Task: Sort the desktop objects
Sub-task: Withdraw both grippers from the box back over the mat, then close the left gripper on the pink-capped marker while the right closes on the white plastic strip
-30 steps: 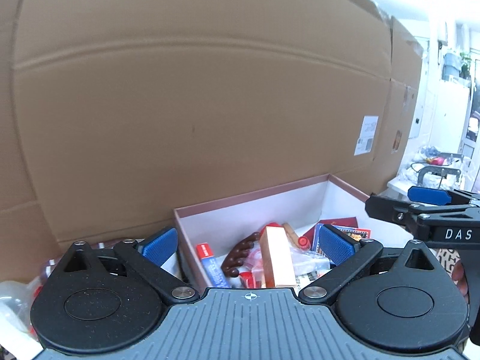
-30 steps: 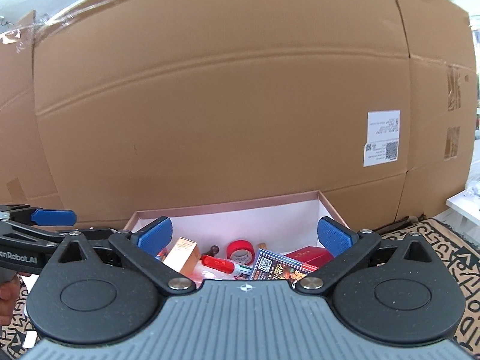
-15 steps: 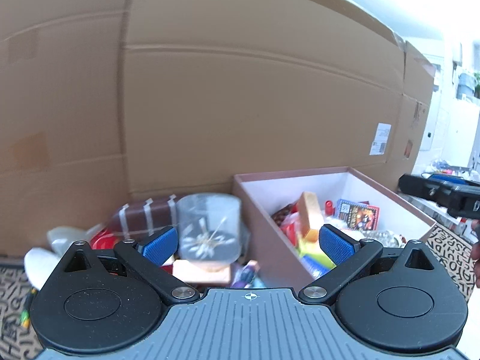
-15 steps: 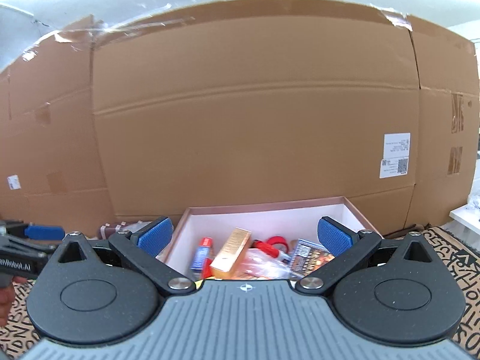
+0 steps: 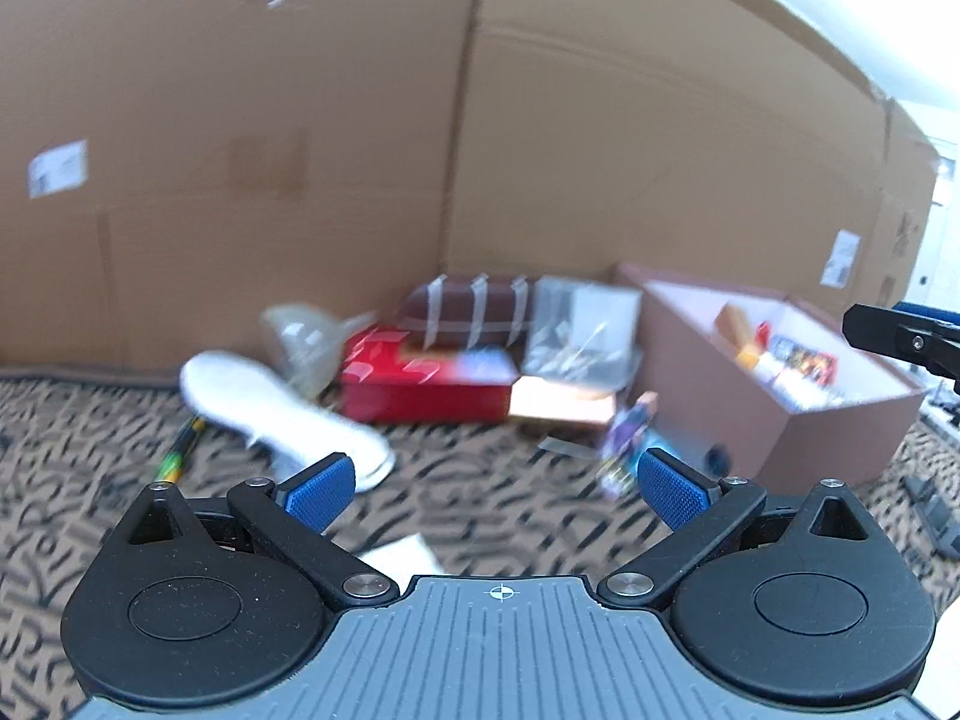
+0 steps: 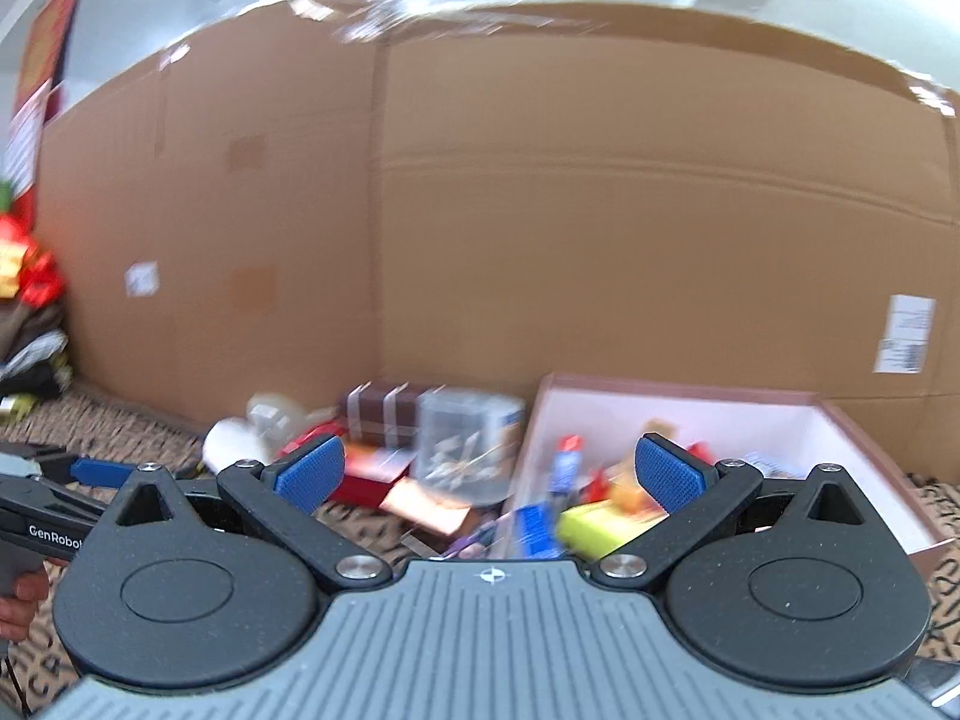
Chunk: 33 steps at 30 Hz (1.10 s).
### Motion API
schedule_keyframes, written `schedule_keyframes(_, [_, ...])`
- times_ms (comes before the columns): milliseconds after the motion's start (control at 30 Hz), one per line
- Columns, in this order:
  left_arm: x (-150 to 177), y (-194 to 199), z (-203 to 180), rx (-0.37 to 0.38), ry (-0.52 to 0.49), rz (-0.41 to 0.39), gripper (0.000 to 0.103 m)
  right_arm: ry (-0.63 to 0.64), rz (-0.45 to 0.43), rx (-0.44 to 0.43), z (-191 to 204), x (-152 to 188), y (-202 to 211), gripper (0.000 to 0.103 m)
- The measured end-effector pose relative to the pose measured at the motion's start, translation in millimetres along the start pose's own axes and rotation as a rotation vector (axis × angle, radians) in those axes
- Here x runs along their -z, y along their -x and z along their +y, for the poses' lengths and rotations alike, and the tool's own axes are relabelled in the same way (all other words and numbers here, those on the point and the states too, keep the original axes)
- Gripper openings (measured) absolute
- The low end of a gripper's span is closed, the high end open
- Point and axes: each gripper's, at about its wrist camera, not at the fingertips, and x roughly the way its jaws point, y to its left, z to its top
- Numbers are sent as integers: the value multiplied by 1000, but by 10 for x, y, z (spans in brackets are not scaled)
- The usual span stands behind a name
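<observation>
A tall cardboard wall (image 5: 540, 150) backs a patterned mat (image 5: 90, 480), where the open pink box (image 5: 840, 426), already holding a jumble of small items, sits at the right. Beside it a blurred heap lies loose: a red box (image 5: 420, 384), a white shoe (image 5: 270, 414), a clear tub (image 6: 468, 444) and a copper-coloured packet (image 5: 564, 408). The left gripper (image 5: 492, 486) and right gripper (image 6: 492, 474) both hang above the mat with jaws spread wide, gripping nothing.

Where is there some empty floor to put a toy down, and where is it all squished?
Bare patterned mat lies between the open left gripper and the red box, right of the white shoe. It is crowded along the cardboard wall and inside the pink box.
</observation>
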Motion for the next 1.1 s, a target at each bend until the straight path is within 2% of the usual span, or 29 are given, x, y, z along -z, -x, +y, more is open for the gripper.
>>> schedule_keyframes(233, [326,-36,430,-59,80,54,103,10,131,-107,425,300,-409,103])
schedule_keyframes(500, [315,-277,809,-66,127,85,103,39,257,-141,750,576,-906,103])
schedule_keyframes(800, [201,-560,1250,-94,155,97,103,63,328,-169,971,628,-1360,102])
schedule_keyframes(967, [112,-727,1515,-125,159,103,103,92,339,-221,1166,601,-1596,102])
schedule_keyframes(1100, [83,-898,1742,-130,170,135,96,107,350,-285,1349,575,-1756,100])
